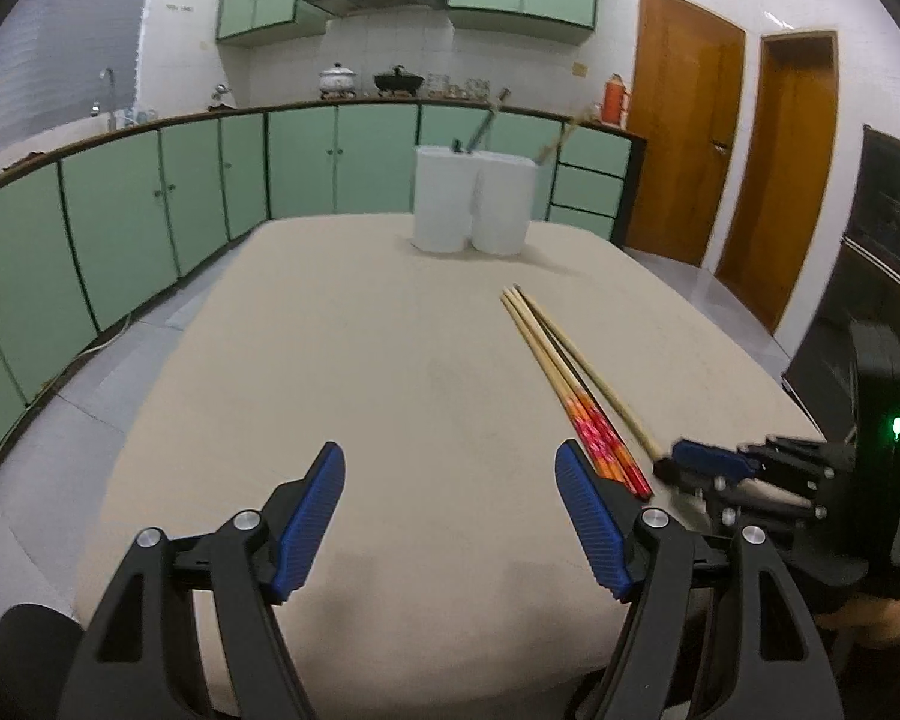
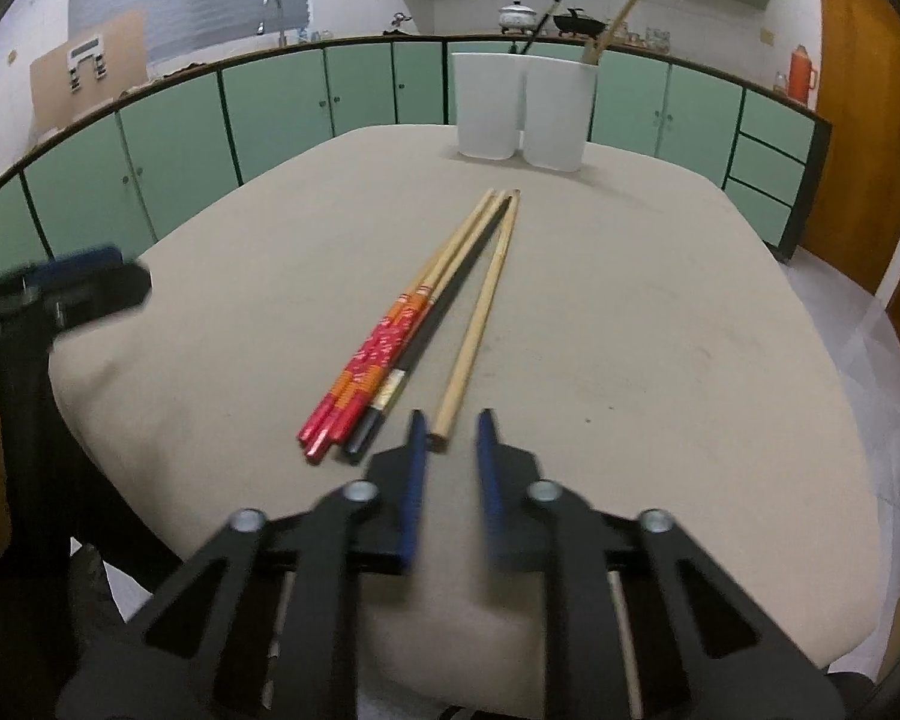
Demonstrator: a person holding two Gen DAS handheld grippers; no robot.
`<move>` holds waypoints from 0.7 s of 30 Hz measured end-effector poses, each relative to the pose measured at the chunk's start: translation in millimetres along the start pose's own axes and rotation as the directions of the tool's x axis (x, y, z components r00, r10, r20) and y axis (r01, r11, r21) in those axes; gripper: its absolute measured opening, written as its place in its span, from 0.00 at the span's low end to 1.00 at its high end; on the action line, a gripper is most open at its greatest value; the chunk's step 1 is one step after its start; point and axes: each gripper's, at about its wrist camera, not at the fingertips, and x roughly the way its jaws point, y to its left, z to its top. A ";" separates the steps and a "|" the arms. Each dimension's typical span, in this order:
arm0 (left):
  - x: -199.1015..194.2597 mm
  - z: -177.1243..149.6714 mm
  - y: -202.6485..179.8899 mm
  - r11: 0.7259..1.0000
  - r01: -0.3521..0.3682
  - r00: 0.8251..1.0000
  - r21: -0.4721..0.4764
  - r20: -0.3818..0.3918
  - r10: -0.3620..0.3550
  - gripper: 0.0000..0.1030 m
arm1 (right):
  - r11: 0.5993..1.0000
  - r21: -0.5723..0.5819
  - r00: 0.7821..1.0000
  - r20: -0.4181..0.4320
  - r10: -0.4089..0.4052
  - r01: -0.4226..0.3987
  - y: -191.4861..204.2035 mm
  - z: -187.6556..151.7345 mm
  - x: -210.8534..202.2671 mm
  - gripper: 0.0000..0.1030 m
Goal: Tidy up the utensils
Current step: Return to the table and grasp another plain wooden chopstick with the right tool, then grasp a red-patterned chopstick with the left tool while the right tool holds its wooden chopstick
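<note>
A: What's nearest?

B: The right gripper (image 2: 450, 420), low over the near edge of the table (image 2: 660, 330). Its blue pads (image 2: 413, 480) are blurred and stand a narrow gap apart, with the butt of the plain wooden chopstick (image 2: 480, 324) just at their tips. I can't say for sure whether they touch it.

A: And the other one?

B: The left gripper (image 1: 450, 462) is wide apart with nothing between its fingers, only bare tabletop. The red ends of the patterned chopsticks (image 1: 606, 450) lie just beside its right finger.

A: So where are the chopsticks?

B: Loose on the table in a bundle: two red-and-orange ones, a black chopstick (image 2: 450, 294) against them, the plain one splayed slightly off to the right. Tips point away.

A: Farther out?

B: Two white holders (image 2: 519, 111) touching at the far edge, each with a utensil handle sticking out. Behind them are green cabinets (image 2: 270, 96), a counter with pots, and wooden doors (image 1: 684, 138) to the right.
</note>
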 end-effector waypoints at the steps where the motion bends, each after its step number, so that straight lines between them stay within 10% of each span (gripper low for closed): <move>1: 2.7 -2.2 -3.9 1.000 0.005 1.000 0.009 -0.006 -0.005 0.69 | 1.000 0.008 1.000 0.000 -0.006 0.006 -3.3 -0.3 -0.3 0.07; 21: 49.8 -18.7 -58.8 0.985 0.023 0.993 0.171 -0.114 -0.004 0.67 | 0.995 0.098 1.000 0.008 -0.001 0.000 -29.3 -5.6 -9.6 0.11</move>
